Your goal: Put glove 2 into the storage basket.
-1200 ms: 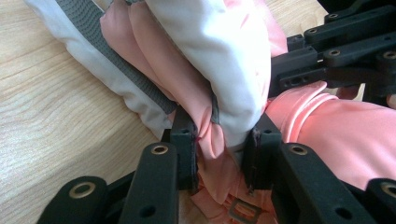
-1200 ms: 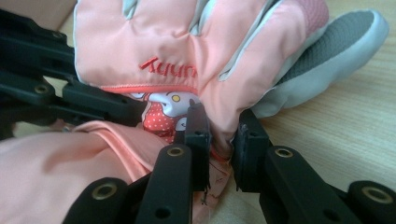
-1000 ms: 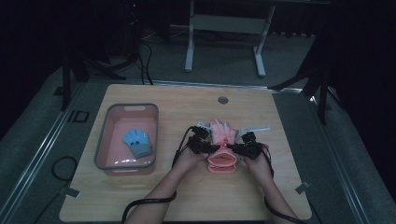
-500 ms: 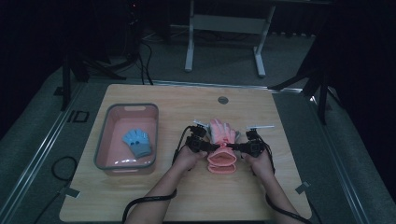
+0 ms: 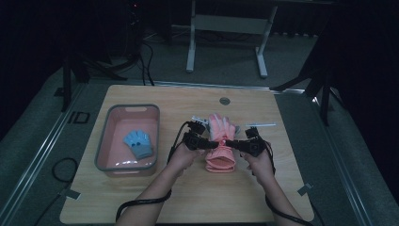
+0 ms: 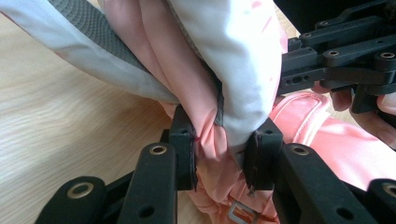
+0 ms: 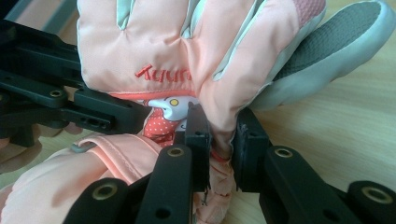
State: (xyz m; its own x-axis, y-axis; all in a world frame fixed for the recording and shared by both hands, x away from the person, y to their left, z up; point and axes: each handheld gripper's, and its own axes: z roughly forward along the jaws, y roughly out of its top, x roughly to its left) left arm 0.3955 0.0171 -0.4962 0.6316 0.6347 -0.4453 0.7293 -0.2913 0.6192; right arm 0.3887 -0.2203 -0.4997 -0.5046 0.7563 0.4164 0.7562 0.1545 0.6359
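1. The wooden worktop [image 5: 141, 197] stands in a dark room, on a grey floor [image 5: 28, 141].
2. A pink glove [image 5: 221, 146] lies near the middle of the worktop.
3. The left gripper [image 5: 207, 143] pinches the glove's left side.
4. The right gripper [image 5: 234, 143] pinches its right side.
5. Left of the glove sits a pink tub [image 5: 106, 155] with a blue glove [image 5: 139, 143] inside.
6. Behind the worktop stands a grey metal frame [image 5: 226, 23].

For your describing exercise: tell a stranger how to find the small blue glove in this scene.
Start at the wooden table and look to its left side, where a pink bin with a grey rim sits. Inside lies the small blue glove, alone, unlike the larger pink ski glove pinched by both tools at mid-table.
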